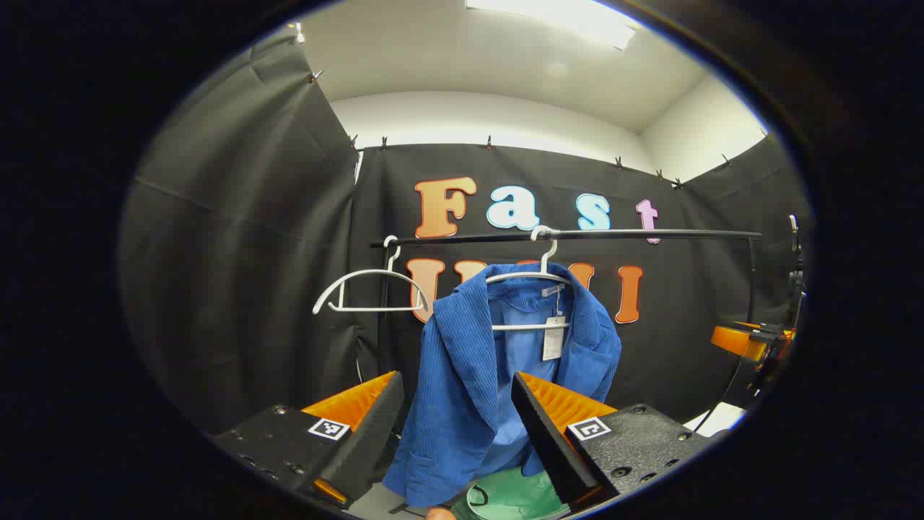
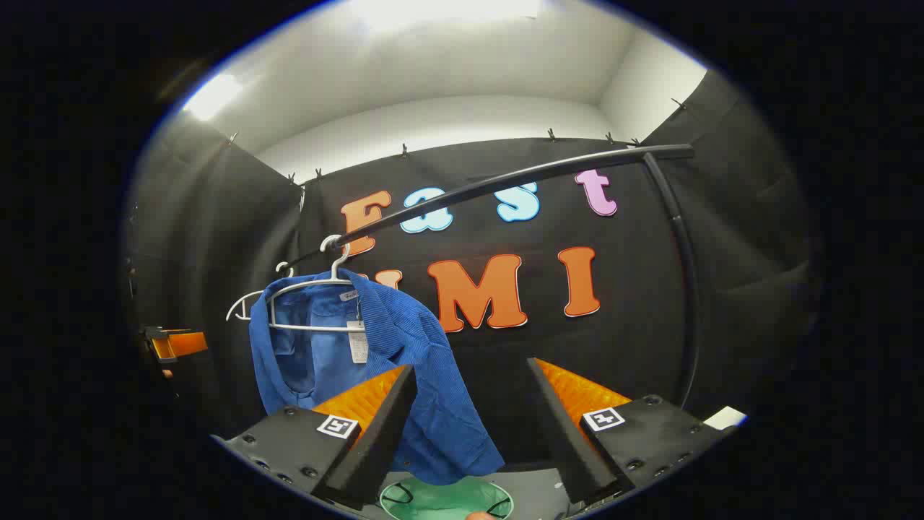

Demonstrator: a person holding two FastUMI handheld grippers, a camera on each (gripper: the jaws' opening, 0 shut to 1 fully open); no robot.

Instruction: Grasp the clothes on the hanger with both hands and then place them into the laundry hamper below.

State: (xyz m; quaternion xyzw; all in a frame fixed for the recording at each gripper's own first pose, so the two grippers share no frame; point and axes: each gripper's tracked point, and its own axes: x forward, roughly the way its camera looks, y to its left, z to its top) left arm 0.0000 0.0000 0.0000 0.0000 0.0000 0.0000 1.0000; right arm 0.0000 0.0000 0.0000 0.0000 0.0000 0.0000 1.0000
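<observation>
Left gripper view, near field: the left gripper [image 1: 458,426] stands with its fingers spread wide, holding nothing; the lower drape of the blue jacket [image 1: 476,361] shows in the gap beyond them. At 6 o'clock lies the green laundry hamper [image 1: 516,498], below the jacket. Middle field: the jacket hangs on a white hanger [image 1: 530,278] at centre, a paper tag [image 1: 553,338] at its collar. An empty white hanger [image 1: 372,285] hangs at 10 o'clock from the jacket. Far field: both hangers hook over a black rail [image 1: 635,234]. At 3 o'clock, the other gripper appears.

Right gripper view: the right gripper [image 2: 469,433] is likewise fully open and empty, the jacket at 10 o'clock from it, the hamper rim at 6 o'clock.
</observation>
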